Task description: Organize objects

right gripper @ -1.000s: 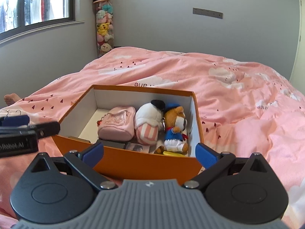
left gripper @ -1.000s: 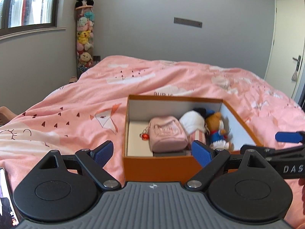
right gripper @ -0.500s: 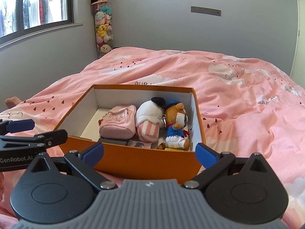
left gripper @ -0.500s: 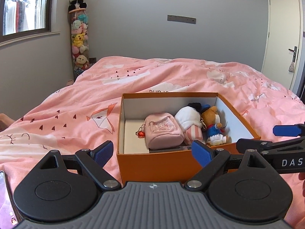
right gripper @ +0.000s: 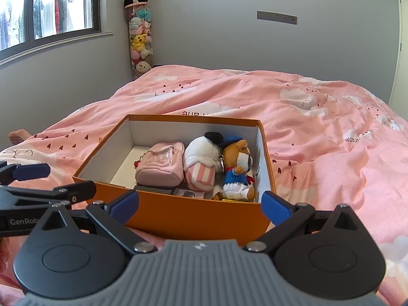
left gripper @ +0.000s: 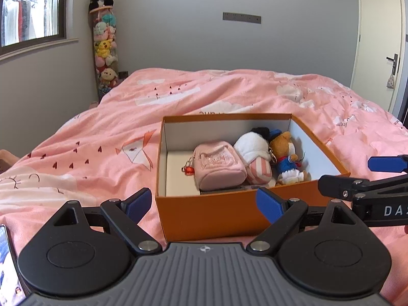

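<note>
I see the orange box (left gripper: 211, 214) sitting open on the bed, stiff card with white inner walls, just ahead of both my tools. Along its right side lie three soft things in a row: a pink pouch (left gripper: 218, 165) with a quilted front and a red charm, a plump white plush (left gripper: 255, 150) with a pink-striped base, and a furry brown bear (left gripper: 287, 155) in a blue sailor suit against the wall. Something flat and dark lies under their near ends; I can't make it out.

My left gripper (left gripper: 205, 202) and right gripper (right gripper: 200, 202) both stand spread wide, holding nothing, short of the near wall.

The pink duvet (right gripper: 318, 132) is rumpled cotton printed with clouds and hearts. Grey walls, a window (right gripper: 51, 7) at left, a clear tube of plush toys (right gripper: 139, 38) topped by a panda, a pale door (left gripper: 377, 38) at right.
</note>
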